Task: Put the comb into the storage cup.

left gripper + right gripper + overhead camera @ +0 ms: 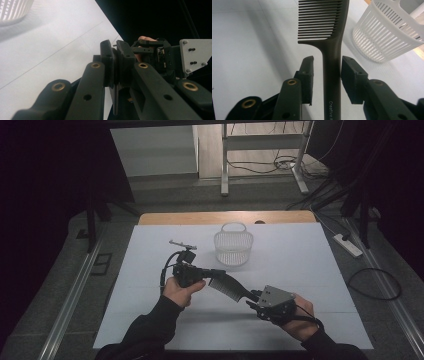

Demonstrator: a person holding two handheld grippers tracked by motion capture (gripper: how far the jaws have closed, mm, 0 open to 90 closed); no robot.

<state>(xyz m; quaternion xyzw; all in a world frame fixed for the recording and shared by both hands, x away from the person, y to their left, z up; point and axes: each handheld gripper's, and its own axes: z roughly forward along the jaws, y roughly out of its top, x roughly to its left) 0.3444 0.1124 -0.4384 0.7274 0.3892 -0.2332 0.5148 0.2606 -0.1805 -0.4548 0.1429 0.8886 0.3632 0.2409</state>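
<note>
A: Both hands are over the near half of the white tabletop (pixel 300 245), and a black comb (pixel 227 286) hangs in the air between them, clear of the surface.

B: The left tool (pixel 212 274) has it. In the left gripper view the two pads are pressed together on the comb's thin edge (pixel 115 100), jaws clamped tight on it.

A: And the right tool (pixel 254 301)? In the high view its tips sit right at the handle end of the comb.

B: The right gripper view is clearer. The comb's handle (pixel 332 75) runs straight up between the two black pads, with the teeth fanning out to the left above them. There's a sliver of light on each side of the handle, a wider one at the left pad (pixel 308 72) and a thin one at the right. So those jaws stand apart around the handle, not pressing it.

A: So one grip only, on the left.

B: Yes. Further back on the tabletop stands a white slotted basket (pixel 233 247), upright, handle up, well apart from the comb. In the right gripper view the basket (pixel 387 32) shows at upper right, beyond the comb's teeth.

A: And a small thin metal piece (pixel 182 244) lies left of the basket, behind the left hand (pixel 180 292). Too small to name.
</note>
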